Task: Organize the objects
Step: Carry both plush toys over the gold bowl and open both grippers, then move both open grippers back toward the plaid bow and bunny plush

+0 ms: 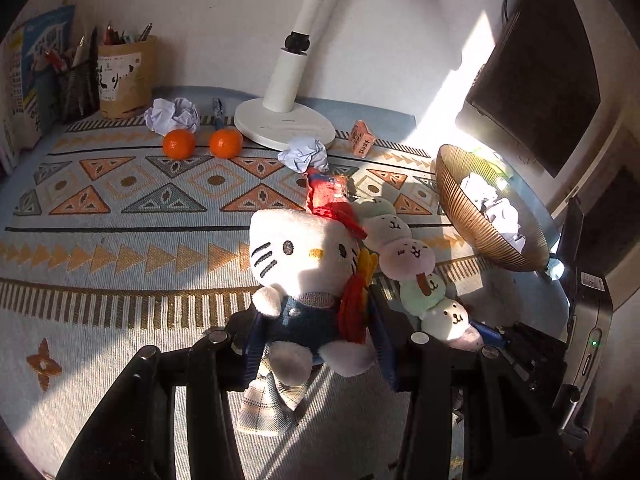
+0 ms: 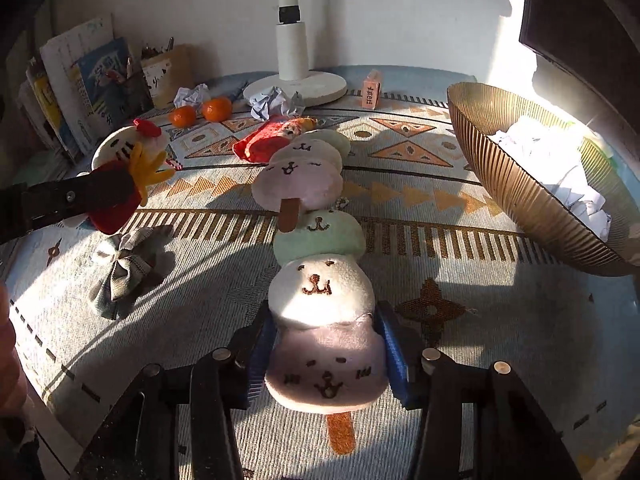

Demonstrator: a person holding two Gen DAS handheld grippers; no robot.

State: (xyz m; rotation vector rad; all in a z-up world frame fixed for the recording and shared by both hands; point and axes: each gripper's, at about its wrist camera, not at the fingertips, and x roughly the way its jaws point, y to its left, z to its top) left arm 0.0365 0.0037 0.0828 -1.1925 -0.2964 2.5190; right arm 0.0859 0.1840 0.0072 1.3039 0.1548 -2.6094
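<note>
My left gripper [image 1: 316,344] is shut on a white cat plush [image 1: 304,256] in blue overalls, its blue pads pressing the body from both sides. From the right wrist view the same plush [image 2: 128,144] hangs at the left in that gripper's black fingers [image 2: 76,196]. My right gripper [image 2: 328,356] is shut on a dumpling-skewer plush [image 2: 320,292], gripping its purple end ball; white and green balls point away. A second skewer plush [image 2: 298,184] and a red plush [image 2: 268,140] lie on the cloth beyond it.
A ribbed brown bowl [image 2: 520,184] with crumpled paper stands at the right. A plaid bow [image 2: 124,272] lies on the left. At the back are a white lamp base [image 1: 284,124], two tangerines [image 1: 179,144], paper balls [image 1: 172,114], a pink block [image 1: 362,142], pen holders and books.
</note>
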